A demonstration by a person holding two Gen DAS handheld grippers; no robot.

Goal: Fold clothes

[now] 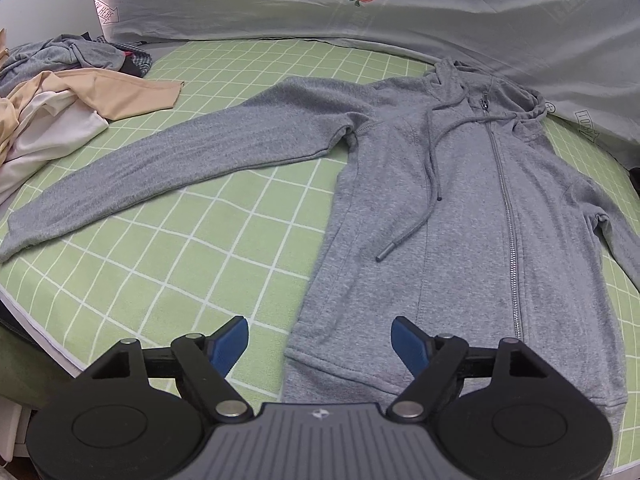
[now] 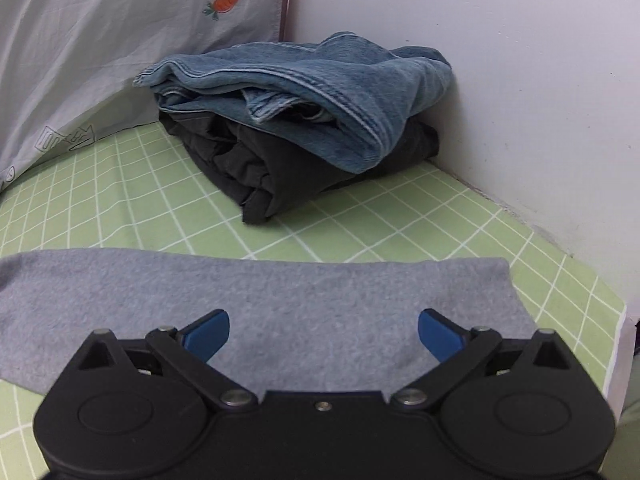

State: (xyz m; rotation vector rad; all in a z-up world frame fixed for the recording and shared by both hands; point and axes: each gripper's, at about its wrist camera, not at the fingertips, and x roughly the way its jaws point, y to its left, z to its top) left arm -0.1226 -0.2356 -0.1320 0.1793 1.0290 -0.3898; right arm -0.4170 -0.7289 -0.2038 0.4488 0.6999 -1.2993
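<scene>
- Two claws, left (image 1: 319,338) and right (image 2: 323,334), both with jaws apart, nothing gripped
- Hoodie (image 1: 460,200) lies flat, zipped; hem just ahead of left claw, sleeve (image 2: 256,304) under right claw
- Step, judged: begin folding; next, pinch a sleeve edge, carry it inward
- Open sheet (image 1: 160,272) left of left claw; folded stack (image 2: 304,120) beyond right claw
</scene>
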